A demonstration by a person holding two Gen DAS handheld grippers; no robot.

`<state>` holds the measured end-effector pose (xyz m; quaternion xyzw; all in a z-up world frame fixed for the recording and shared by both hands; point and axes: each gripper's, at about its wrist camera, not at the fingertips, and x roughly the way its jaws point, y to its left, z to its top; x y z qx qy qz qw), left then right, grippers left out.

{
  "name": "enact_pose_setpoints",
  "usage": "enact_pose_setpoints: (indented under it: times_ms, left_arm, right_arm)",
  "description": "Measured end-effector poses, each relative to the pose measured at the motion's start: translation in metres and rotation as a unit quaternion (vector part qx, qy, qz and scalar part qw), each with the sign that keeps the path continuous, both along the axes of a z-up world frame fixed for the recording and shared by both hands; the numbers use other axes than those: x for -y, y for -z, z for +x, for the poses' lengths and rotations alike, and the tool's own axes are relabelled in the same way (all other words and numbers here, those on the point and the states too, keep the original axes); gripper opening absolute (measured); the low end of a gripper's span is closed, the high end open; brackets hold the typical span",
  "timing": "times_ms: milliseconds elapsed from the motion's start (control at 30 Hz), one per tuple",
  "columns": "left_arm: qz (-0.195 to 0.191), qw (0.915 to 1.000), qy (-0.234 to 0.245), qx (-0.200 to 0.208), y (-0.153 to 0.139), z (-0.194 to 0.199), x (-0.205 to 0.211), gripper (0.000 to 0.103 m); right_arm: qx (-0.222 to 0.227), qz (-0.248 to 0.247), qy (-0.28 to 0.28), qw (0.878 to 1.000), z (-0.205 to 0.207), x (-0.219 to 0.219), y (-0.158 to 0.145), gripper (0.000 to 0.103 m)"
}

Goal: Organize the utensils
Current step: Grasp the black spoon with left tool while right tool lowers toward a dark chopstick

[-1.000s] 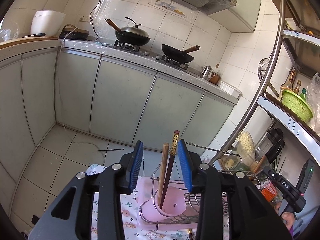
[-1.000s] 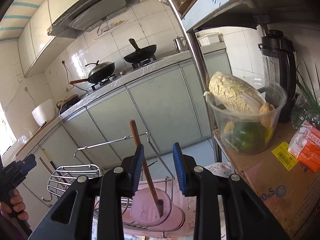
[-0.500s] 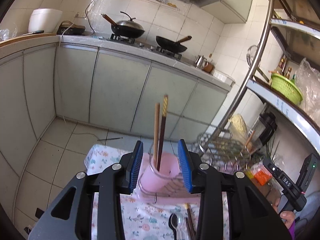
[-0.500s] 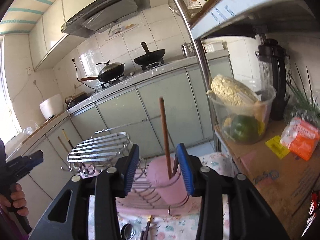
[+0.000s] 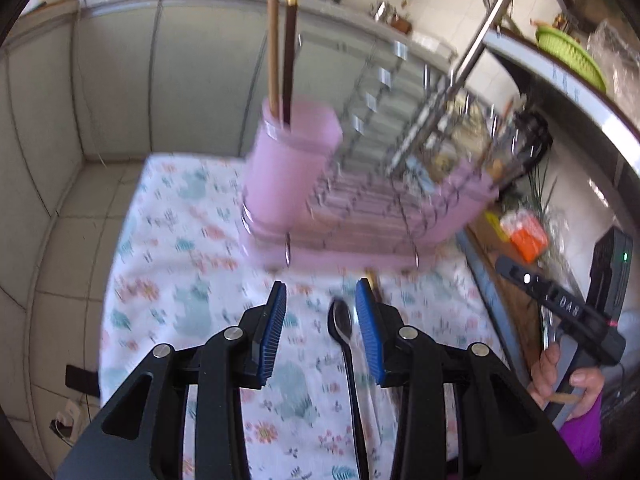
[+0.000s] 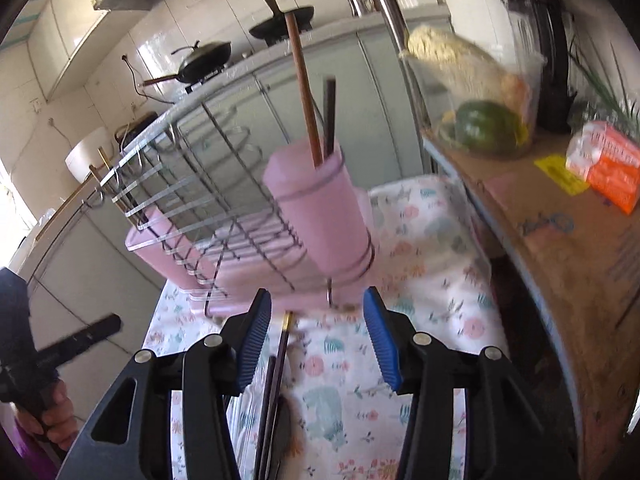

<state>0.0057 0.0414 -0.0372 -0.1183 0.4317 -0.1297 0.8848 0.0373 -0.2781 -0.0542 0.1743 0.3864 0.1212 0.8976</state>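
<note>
A pink utensil cup [image 5: 290,168] [image 6: 320,216] hangs on a wire dish rack [image 5: 404,168] [image 6: 192,208] with a pink tray. Two chopsticks [image 5: 280,40] [image 6: 306,92] stand in the cup. A metal spoon [image 5: 344,330] lies on the floral cloth between the fingers of my open left gripper [image 5: 320,330], close to the right finger. A dark chopstick [image 6: 276,376] lies on the cloth by the left finger of my open, empty right gripper [image 6: 316,340]. Both grippers hover just in front of the rack.
The floral cloth [image 5: 180,280] [image 6: 432,240] covers the table. On the right a cardboard box top [image 6: 560,240] carries a container of vegetables [image 6: 480,108], an orange packet [image 6: 608,164] and a blender [image 6: 536,40]. Kitchen cabinets and woks stand behind.
Both grippers have tilted down and drawn back from the pink cup toward the cloth. The spoon now lies between the left fingers and the loose chopstick is in the right view.
</note>
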Motion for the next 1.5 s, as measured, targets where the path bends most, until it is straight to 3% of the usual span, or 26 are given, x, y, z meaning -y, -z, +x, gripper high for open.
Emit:
enact_pose_setpoints:
  times_ms: [133,300,367,400,600,700,833,1067,1267,1400,1500]
  left_arm:
    - [0.011,0.9979,0.039,-0.051,0.037,-0.003,0.021,0.036]
    - [0.021,0.9941,0.064,-0.085,0.064,-0.003,0.04,0.029]
    - [0.023,0.9926,0.071,-0.096,0.074,0.0,0.044,0.028]
    - [0.025,0.992,0.073,-0.099,0.077,0.001,0.047,0.027]
    - [0.034,0.9891,0.08,-0.119,0.093,0.008,0.058,0.015]
    - [0.019,0.9887,0.083,-0.123,0.096,0.011,0.057,0.008]
    - [0.011,0.989,0.084,-0.121,0.096,0.013,0.056,0.005]
    - [0.023,0.9936,0.023,-0.108,0.088,0.009,0.027,0.003]
    - [0.031,0.9915,-0.035,-0.121,0.087,0.003,-0.006,0.003]
    - [0.062,0.9905,-0.045,-0.114,0.082,-0.001,-0.01,0.003]
    - [0.056,0.9903,-0.044,-0.119,0.082,-0.001,-0.016,0.003]
  right_arm:
    - [-0.05,0.037,-0.015,0.998,0.003,0.001,0.025,0.04]
    - [-0.079,0.051,-0.029,0.995,0.005,-0.003,0.041,0.036]
    - [-0.087,0.049,-0.035,0.994,0.007,-0.006,0.045,0.022]
    - [-0.093,0.05,-0.038,0.994,0.008,-0.007,0.048,0.021]
    - [-0.111,0.061,-0.047,0.991,0.014,-0.011,0.061,0.021]
    - [-0.115,0.06,-0.052,0.99,0.016,-0.014,0.063,0.021]
    - [-0.125,0.064,-0.058,0.988,0.02,-0.018,0.067,0.021]
    - [-0.138,0.062,-0.077,0.986,0.028,-0.033,0.073,0.021]
    - [-0.15,0.065,-0.08,0.983,0.042,-0.049,0.079,0.021]
    - [-0.161,0.066,-0.08,0.982,0.055,-0.057,0.084,0.021]
    - [-0.169,0.061,-0.077,0.981,0.066,-0.066,0.09,0.021]
